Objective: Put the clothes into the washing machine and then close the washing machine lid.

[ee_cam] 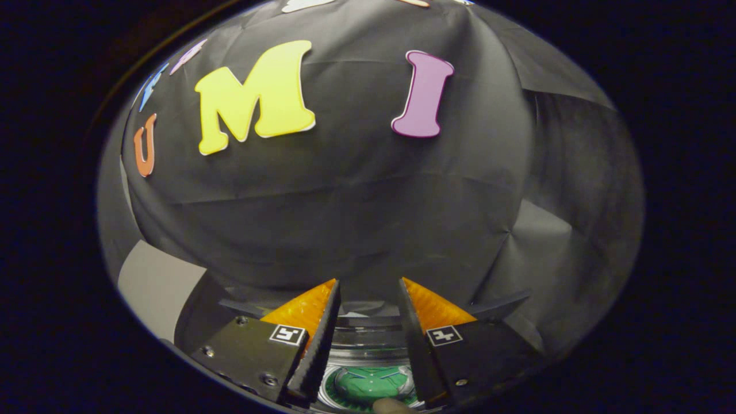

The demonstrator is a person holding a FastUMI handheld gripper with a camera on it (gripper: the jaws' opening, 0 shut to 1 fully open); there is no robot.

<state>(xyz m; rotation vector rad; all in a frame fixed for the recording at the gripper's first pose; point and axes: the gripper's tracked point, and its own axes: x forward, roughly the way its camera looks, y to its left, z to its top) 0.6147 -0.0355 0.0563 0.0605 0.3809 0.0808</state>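
Note:
My gripper (368,282) is open, its fingers pointing at the black cloth wall with nothing between them. Below the fingers, seen through the gap between them, lies the round opening of the washing machine (368,340) with a shiny rim. A green garment (368,382) rests down inside the drum. Dark flat parts of the machine (501,303) stick out on either side behind the fingers; whether they belong to the lid I cannot tell. A small pale rounded tip (392,406) shows at the drum's near edge.
The black cloth wall (356,201) stands close ahead, beyond the fingers. A pale panel (154,287) is off to the left of the machine. A creased fold of the cloth (552,241) hangs to the right.

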